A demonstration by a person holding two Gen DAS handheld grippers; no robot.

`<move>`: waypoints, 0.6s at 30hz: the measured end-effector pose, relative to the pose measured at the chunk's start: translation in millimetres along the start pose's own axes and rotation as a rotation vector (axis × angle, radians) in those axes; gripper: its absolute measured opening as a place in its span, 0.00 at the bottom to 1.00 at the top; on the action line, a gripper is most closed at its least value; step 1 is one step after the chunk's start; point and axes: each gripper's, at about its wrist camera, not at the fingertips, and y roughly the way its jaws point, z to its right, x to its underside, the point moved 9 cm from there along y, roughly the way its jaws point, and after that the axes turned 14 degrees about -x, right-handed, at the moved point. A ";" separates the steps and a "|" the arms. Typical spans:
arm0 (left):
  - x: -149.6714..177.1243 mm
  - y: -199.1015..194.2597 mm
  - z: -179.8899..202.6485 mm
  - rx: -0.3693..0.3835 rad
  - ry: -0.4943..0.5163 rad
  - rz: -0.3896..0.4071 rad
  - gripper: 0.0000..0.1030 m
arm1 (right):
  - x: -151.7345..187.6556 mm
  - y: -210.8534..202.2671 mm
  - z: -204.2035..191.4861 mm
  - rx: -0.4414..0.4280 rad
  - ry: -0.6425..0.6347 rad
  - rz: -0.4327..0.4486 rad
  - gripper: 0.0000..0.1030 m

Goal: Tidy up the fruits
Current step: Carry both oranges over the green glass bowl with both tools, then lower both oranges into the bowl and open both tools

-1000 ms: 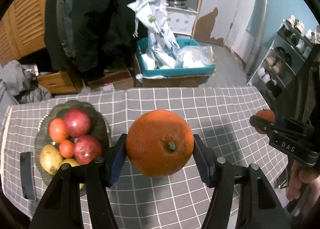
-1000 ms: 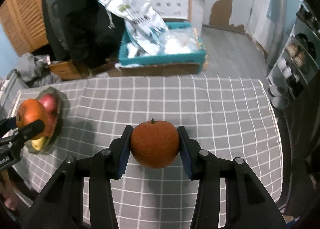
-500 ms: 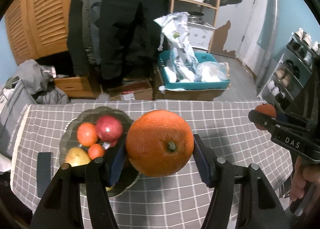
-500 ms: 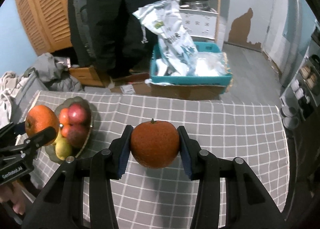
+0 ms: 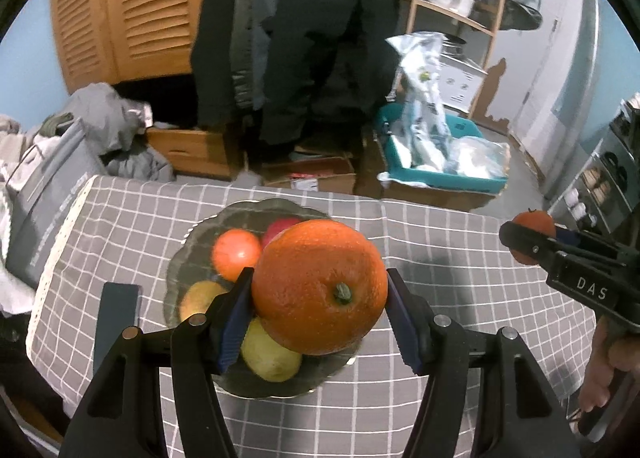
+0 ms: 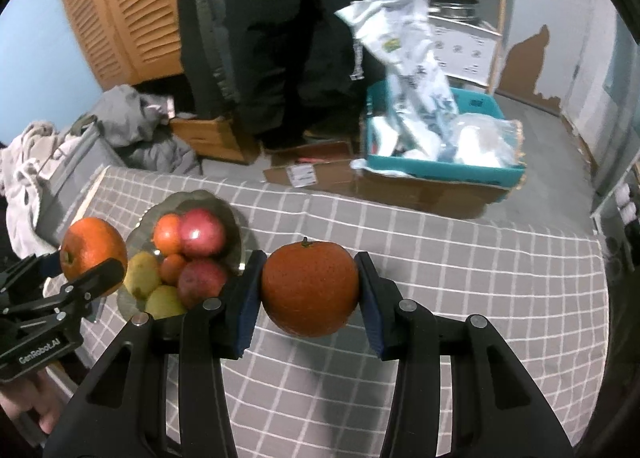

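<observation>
A large orange (image 5: 320,286) is clamped between the blue pads of the left gripper (image 5: 318,312), held in the air over the glass fruit dish (image 6: 232,234) at the left of the checked tablecloth (image 6: 460,282). A smaller, darker mandarin (image 6: 310,289) is clamped in the right gripper (image 6: 308,298), to the right of the dish, above bare cloth.

Both fruits are gripped across the widest part, stem scar clear of the pads. The rind is judged firm but dimpled and slightly glossy, so the round body may roll in the pads; a moderate squeeze is advised, as the flesh bruises. The orange is judged the heavier.

The dish already holds red apples (image 6: 200,234), small mandarins (image 6: 168,233) and yellow-green pears (image 6: 142,274); the pile is likely to shift on contact.
</observation>
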 end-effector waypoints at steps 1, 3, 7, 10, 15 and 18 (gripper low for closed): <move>0.4 3.4 -5.9 -0.005 -0.007 -0.005 0.62 | -1.2 5.7 -5.2 -0.009 -0.005 -0.007 0.42; 2.3 9.3 -14.5 -0.014 -0.014 -0.013 0.62 | -3.5 15.0 -13.0 -0.021 -0.015 -0.020 0.42; 7.4 25.7 -30.1 -0.018 -0.034 -0.034 0.62 | -6.1 38.2 -30.6 -0.047 -0.034 -0.051 0.42; 12.2 39.4 -37.4 -0.019 -0.044 -0.061 0.62 | -6.5 55.5 -41.7 -0.064 -0.042 -0.073 0.42; 20.6 62.7 -47.6 -0.015 -0.057 -0.108 0.62 | -3.8 80.6 -51.9 -0.088 -0.045 -0.107 0.42; 25.2 75.3 -49.7 -0.015 -0.065 -0.136 0.62 | -1.9 93.8 -54.4 -0.094 -0.042 -0.126 0.42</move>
